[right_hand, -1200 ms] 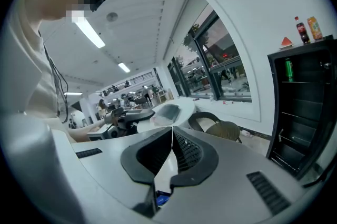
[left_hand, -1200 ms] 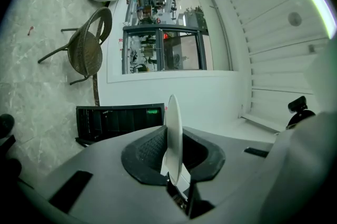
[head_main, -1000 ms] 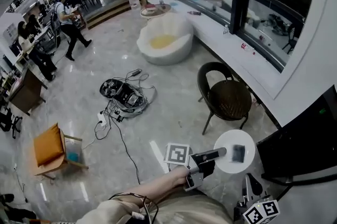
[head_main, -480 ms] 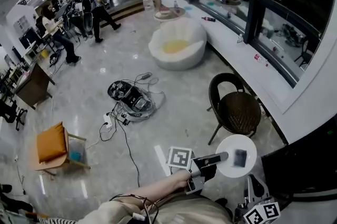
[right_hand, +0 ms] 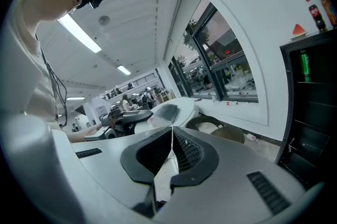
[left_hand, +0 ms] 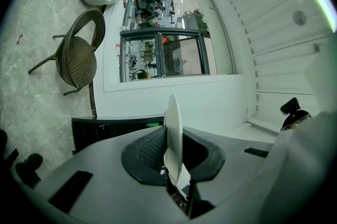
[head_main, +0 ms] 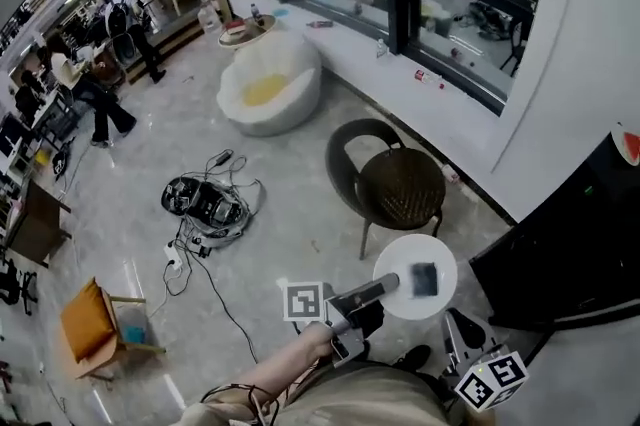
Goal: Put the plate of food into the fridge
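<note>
The white plate (head_main: 405,264), carrying a dark piece of food (head_main: 424,279), juts forward from the left gripper (head_main: 383,287), whose jaws are clamped on its near rim. The right gripper (head_main: 455,326) hangs just right of it, nearer the person, its jaws pressed together on nothing. The black fridge (head_main: 575,254) stands right of both grippers, and a dark wicker chair (head_main: 400,186) sits beyond the plate.

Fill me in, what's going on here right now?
A person holds the white plate by its rim in the left gripper, with a dark piece of food on it. The right gripper is shut and empty, low beside it. The black fridge stands just to the right; the plate is not yet inside.
</note>
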The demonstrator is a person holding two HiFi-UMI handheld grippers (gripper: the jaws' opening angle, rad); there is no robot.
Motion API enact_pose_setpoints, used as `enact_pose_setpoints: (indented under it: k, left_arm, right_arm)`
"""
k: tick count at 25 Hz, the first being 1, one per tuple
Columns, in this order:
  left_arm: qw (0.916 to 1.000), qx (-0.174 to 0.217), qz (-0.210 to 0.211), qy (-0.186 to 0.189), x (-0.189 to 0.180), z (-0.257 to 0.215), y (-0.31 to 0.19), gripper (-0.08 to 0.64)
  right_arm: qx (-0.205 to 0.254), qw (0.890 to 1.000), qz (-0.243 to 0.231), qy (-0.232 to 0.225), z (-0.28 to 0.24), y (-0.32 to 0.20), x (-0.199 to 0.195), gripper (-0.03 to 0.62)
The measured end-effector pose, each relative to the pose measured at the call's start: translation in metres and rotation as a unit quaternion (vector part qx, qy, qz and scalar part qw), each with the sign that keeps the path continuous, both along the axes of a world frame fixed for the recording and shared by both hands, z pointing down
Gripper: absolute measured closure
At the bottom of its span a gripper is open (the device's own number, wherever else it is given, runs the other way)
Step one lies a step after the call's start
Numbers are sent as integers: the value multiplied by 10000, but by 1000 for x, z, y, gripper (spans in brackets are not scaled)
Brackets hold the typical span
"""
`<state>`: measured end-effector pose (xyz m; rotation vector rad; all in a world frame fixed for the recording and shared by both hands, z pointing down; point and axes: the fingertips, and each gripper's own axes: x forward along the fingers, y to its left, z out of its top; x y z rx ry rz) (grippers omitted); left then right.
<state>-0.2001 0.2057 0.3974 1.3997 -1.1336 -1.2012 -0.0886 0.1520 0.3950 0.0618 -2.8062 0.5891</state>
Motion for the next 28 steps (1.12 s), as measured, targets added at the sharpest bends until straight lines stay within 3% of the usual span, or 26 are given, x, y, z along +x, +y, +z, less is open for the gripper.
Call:
enact_pose_setpoints:
  k: [8,16,19,23,28]
  left_arm:
    - [9997,27,213,-116,45,-15,-64,525]
    - [9997,-140,79,-201,76,-12,-86,525]
    - [10000,-4,66,-39,83,-14,-91,525]
    - [9999,-11,-85,-115,87,-19,-91,525]
    - [9996,-163,127,-201,111,-14,-121,525]
  right_arm:
    - [137,9998,145,41,4,-57,43,569]
    - [92,9997,28,-234,3,-87,69,569]
    - [136,9994,26,-306,9,-92,74,569]
    - [179,9993,-53,-317,-3,-92,80,569]
    - [77,9996,188,-174,-10,-117,110,569]
